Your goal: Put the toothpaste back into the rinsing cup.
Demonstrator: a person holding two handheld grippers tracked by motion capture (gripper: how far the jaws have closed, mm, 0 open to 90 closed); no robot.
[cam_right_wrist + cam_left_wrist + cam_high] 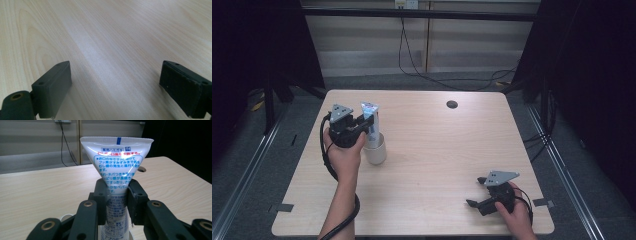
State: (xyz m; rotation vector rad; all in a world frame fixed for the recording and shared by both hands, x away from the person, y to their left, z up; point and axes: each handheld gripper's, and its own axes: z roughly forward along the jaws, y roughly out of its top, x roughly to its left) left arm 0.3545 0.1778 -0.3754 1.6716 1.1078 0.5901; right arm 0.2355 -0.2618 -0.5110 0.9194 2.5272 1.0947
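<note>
Right now, a toothpaste tube (117, 170) is clamped by the left gripper (362, 125) in the left-centre of the high view, standing upright with its crimped flat end on top and its lower end down inside a white cup (375, 150) on the worktop (437, 150). In the left gripper view the jaws are seen pressed against the narrow middle of the tube, with the wide crimp fanning out above them. The tube is judged light and soft: it will dent under pressure and its glossy skin could slip, so the present hold on the body below the crimp looks sensible, with only gentle squeezing. The cup seems light too and could tip if the tube is dragged sideways. Down at the lower right of the high view, the right gripper (478, 192) is held low over bare worktop, jaws spread wide and empty. The tube's cap end is hidden inside the cup, and the cup's rim is barely caught at the bottom of the left gripper view.
</note>
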